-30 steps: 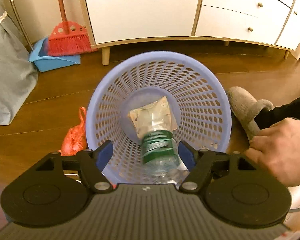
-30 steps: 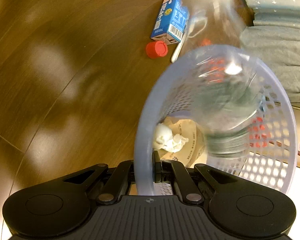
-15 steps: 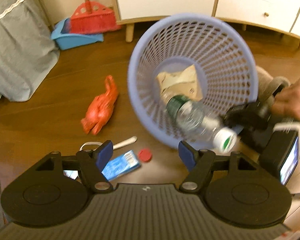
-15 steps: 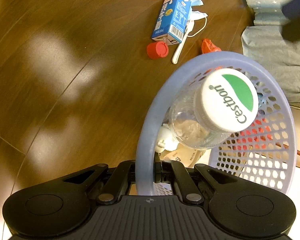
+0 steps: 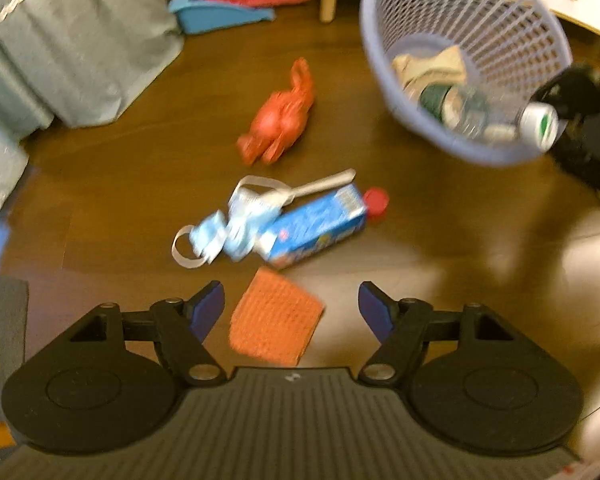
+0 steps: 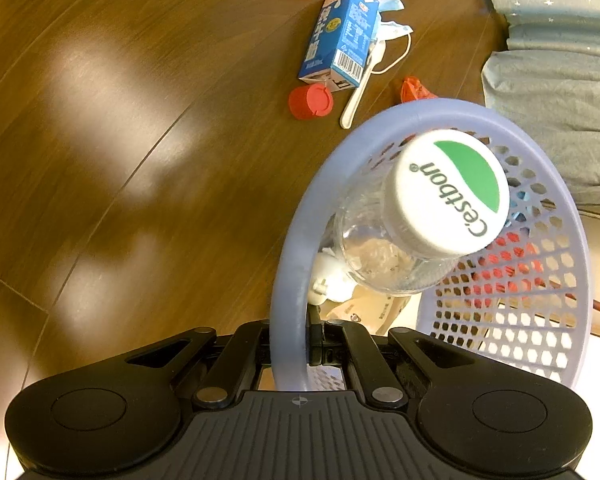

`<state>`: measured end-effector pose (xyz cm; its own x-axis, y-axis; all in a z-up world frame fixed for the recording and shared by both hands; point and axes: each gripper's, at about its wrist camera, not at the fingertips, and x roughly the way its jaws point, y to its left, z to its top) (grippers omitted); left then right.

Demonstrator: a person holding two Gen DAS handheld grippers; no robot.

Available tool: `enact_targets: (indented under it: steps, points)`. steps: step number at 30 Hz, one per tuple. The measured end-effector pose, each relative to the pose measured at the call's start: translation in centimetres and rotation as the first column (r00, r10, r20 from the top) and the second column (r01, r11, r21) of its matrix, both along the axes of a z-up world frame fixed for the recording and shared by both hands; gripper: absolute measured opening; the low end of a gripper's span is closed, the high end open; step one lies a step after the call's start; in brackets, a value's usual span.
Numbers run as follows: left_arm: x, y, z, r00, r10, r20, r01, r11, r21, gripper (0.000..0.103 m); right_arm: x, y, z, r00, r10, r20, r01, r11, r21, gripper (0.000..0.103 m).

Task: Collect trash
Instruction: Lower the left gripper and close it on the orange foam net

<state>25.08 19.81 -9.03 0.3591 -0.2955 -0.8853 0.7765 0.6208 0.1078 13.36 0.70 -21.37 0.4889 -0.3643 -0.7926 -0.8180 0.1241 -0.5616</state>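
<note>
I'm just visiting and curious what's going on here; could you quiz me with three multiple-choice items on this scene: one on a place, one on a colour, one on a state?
1. Where is the clear plastic bottle with the white-and-green cap?
A. on the floor
B. inside the lavender perforated plastic basket
C. in the left gripper

2. What colour is the small round loose cap beside the blue milk carton?
A. red
B. white
C. green

3. How is the left gripper?
A. shut on a carton
B. open and empty
C. shut on the basket

Answers: B, it lies within the basket rim; A, the cap is red; B, its jaws stand wide above the orange foam net.
</note>
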Motion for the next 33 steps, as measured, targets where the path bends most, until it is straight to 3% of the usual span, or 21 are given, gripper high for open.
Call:
enact_targets:
  steps: [8, 13, 25, 28, 33]
  points:
    - [0.9, 3.6, -4.9, 0.996, 0.074, -0.059, -0.072, 0.997, 0.038, 0.074, 0.4, 0.5, 0.0, 1.000, -0.006, -0.003, 0.006, 1.000, -0.007, 0.000]
    - [2.6, 4.5, -7.1, 0.987, 0.135, -0.085, -0.134, 0.991, 0.019, 0.074, 0.5, 0.6, 0.0, 1.000, -0.015, -0.002, 0.015, 1.000, -0.007, 0.000]
    - [6.8, 4.4, -13.5, 0.940, 0.279, -0.196, -0.294, 0.954, -0.055, 0.074, 0.9, 0.6, -0.3, 1.000, -0.018, 0.000, 0.018, 1.000, -0.016, 0.000]
    - [7.3, 4.1, -14.8, 0.931, 0.296, -0.214, -0.313, 0.948, -0.049, 0.072, 0.9, 0.5, -0.4, 1.000, -0.021, -0.001, 0.021, 1.000, -0.016, 0.000]
    - [7.6, 4.2, -16.1, 0.913, 0.322, -0.252, -0.344, 0.938, -0.047, 0.059, 1.1, 0.6, -0.6, 1.000, -0.023, -0.002, 0.023, 1.000, -0.015, 0.000]
